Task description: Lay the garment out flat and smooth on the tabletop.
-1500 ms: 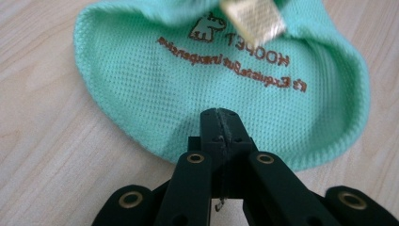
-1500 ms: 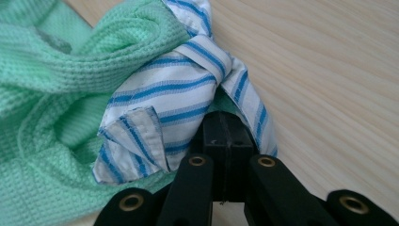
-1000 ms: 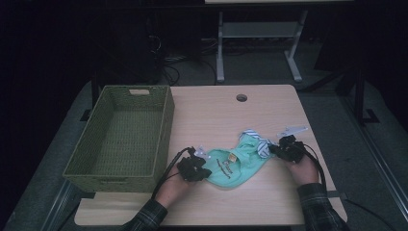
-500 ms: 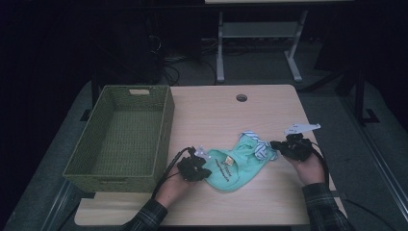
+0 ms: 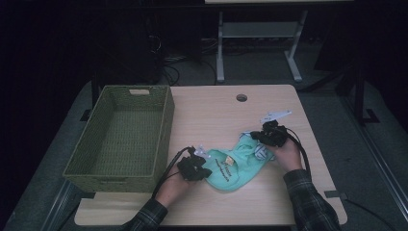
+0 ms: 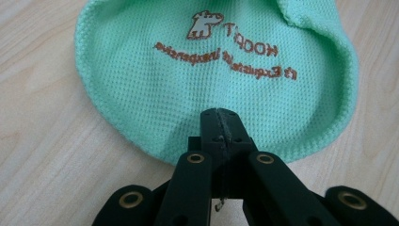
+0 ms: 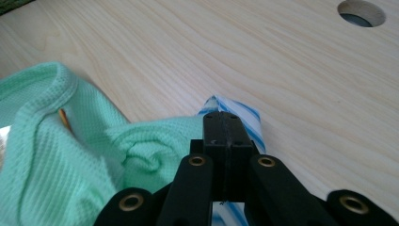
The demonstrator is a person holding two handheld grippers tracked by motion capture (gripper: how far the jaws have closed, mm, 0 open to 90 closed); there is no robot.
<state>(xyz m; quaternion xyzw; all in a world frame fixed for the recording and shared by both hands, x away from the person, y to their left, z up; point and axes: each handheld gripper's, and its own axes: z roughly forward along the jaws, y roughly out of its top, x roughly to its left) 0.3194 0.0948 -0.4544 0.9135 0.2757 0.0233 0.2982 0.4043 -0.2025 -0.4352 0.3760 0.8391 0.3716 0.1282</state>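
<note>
A mint-green knitted cloth with brown print lies on the wooden table near its front edge. My left gripper is shut on the cloth's rounded left hem, its jaws pressed together over the fabric. The right gripper is shut on the cloth's blue-and-white striped end, and the green fabric bunches up to its left. The cloth spans the gap between the two grippers.
A green woven basket stands with nothing in it on the table's left side, close to my left hand. A round cable hole sits in the tabletop at the back. A metal stand is on the floor beyond the table.
The right gripper has shifted left and toward the far side of the table, a little higher, taking the striped end with it. The left gripper has stayed put.
</note>
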